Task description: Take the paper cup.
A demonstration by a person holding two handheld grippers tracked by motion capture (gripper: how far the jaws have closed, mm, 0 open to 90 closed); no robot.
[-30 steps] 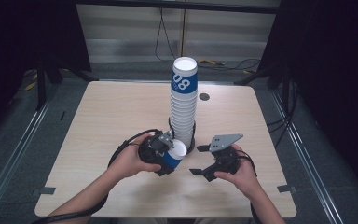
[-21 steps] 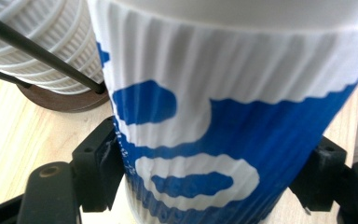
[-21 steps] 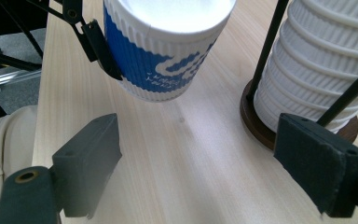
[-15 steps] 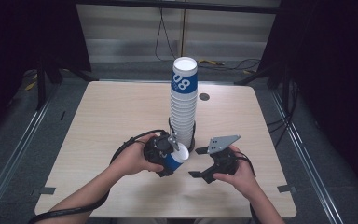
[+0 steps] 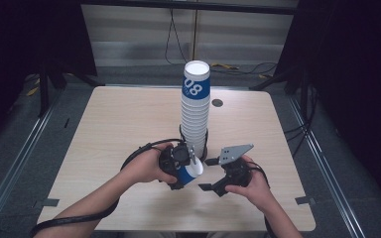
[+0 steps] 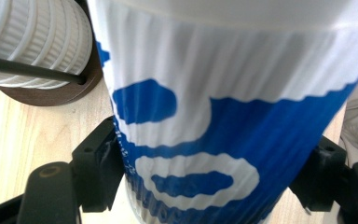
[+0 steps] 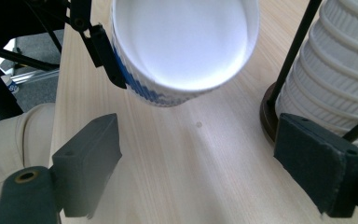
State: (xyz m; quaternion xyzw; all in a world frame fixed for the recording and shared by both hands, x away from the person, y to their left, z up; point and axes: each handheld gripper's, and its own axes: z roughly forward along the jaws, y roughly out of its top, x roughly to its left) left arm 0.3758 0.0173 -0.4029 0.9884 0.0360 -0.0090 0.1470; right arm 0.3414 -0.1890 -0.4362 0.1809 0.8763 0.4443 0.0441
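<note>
**A:** What have I got in the left tool [image 5: 184,166] right now?

**B:** A single paper cup [image 5: 191,172], white with blue print. In the left gripper view I see the cup [image 6: 223,140] wedged between the two black jaws, their pads pressed against its ribbed sides, so that tool is clamped on it. From above, the cup lies tipped on its side, its open mouth turned toward my right hand, just off the foot of the tall cup stack [image 5: 195,106].

**A:** And the right tool [image 5: 209,173]?

**B:** Jaws spread wide, nothing between them. Its own camera looks past both pads straight into the cup's white inside [image 7: 184,42], with bare desk [image 7: 205,158] showing in the gap. The cup sits ahead of the pads, not touching them.

**A:** Where is the stack from there?

**B:** At the right edge of that view [image 7: 340,70], standing on a dark round base with thin black rods beside it. From above it rises near the middle of the desk [image 5: 119,124], just beyond both tools.
</note>
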